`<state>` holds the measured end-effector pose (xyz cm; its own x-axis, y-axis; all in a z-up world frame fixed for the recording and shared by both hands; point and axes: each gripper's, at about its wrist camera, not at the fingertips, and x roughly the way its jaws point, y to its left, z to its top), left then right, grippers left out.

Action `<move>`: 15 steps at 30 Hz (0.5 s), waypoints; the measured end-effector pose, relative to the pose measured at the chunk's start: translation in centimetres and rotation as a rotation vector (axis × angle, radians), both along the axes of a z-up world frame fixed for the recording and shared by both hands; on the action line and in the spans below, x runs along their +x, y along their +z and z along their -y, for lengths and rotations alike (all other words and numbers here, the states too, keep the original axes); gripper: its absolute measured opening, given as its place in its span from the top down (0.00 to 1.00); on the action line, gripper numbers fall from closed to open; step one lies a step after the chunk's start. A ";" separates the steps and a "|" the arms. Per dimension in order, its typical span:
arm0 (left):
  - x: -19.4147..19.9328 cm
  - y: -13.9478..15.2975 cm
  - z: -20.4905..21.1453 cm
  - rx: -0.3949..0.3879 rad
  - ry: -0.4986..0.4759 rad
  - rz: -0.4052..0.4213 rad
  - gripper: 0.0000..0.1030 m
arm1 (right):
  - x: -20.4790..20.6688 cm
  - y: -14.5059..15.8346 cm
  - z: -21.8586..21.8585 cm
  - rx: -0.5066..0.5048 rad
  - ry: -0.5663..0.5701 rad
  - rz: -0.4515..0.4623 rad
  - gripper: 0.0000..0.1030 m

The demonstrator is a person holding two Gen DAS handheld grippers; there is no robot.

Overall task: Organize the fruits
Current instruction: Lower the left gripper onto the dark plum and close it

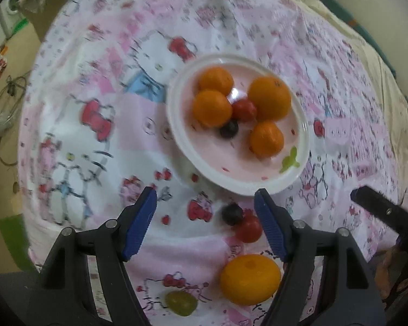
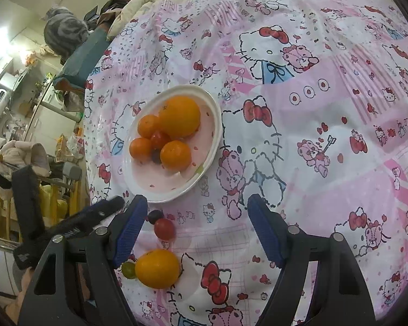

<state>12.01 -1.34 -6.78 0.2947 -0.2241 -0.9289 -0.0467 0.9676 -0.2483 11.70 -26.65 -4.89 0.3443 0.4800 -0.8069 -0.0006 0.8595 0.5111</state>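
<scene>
A white plate with a pink middle (image 1: 173,108) (image 2: 160,197) holds several oranges (image 1: 269,98) (image 2: 180,116), a cherry tomato (image 1: 244,110) and a dark berry (image 1: 229,129). Loose on the cloth in front of it lie a dark berry (image 1: 232,213) (image 2: 155,216), a cherry tomato (image 1: 248,228) (image 2: 164,228), an orange (image 1: 250,279) (image 2: 157,268) and a green grape (image 1: 181,303) (image 2: 128,269). My left gripper (image 1: 205,194) is open above these loose fruits, nothing between its blue pads. My right gripper (image 2: 198,200) is open and empty, the loose fruits by its left finger.
A pink and white cartoon-print cloth (image 2: 299,141) covers the table. The other gripper shows at each view's edge: a right finger (image 1: 380,212) and the left gripper (image 2: 95,214). Beyond the table edge are cluttered shelves and a grey cat (image 2: 65,32).
</scene>
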 end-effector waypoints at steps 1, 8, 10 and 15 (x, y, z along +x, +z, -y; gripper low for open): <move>0.1 -0.4 0.5 -0.003 -0.016 -0.014 0.39 | 0.0 -0.1 0.1 0.002 -0.001 -0.004 0.24; 0.7 -3.3 2.1 -0.034 -0.018 -0.128 0.63 | 0.1 -0.1 0.7 0.028 -0.017 -0.016 0.24; 0.8 -3.7 2.3 -0.056 -0.007 -0.158 0.64 | 0.1 0.0 0.9 0.034 -0.018 -0.014 0.24; 0.6 -4.9 2.6 -0.069 0.013 -0.208 0.82 | 0.1 0.1 0.9 0.045 -0.015 -0.012 0.24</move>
